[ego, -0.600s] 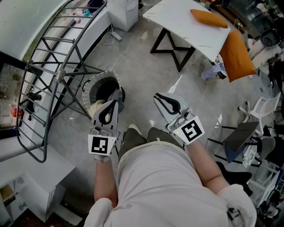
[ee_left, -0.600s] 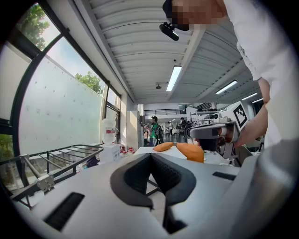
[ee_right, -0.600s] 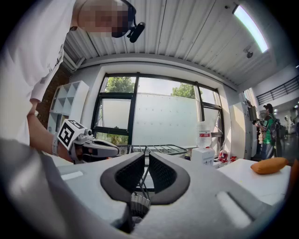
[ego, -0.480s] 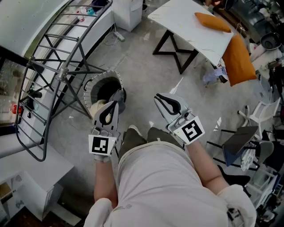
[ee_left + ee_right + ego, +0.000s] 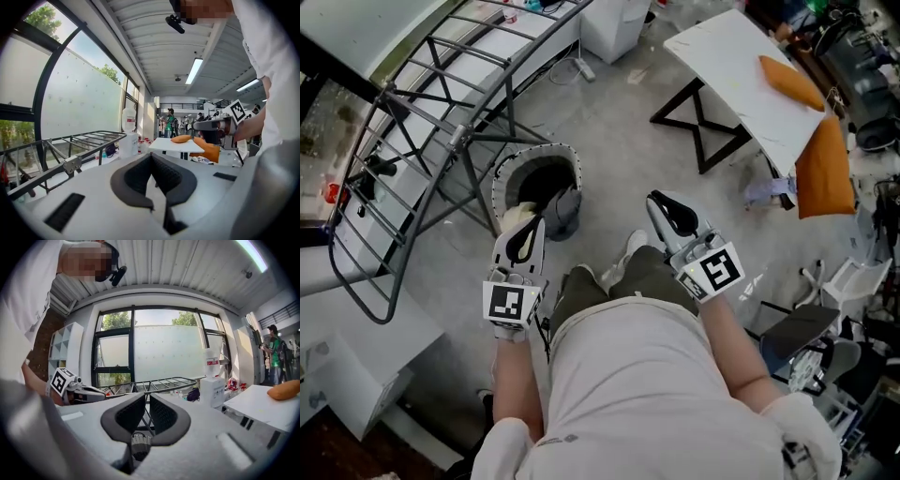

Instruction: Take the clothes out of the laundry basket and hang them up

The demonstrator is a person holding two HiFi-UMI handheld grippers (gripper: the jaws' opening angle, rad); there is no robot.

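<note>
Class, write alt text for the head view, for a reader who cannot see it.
Seen from above, a person holds two closed, empty grippers: the left gripper beside a laundry basket with clothes inside, the right gripper over grey floor. A metal drying rack stands at left; a white table with orange cushions at upper right.

Laundry basket just right of drying rack, table with cushion farther right

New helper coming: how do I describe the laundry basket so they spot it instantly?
Find the grey drying rack by the window. On the floor at its legs stands the laundry basket: the only round tub, white slotted rim, dark inside, cream and grey clothes at its edge.
</note>
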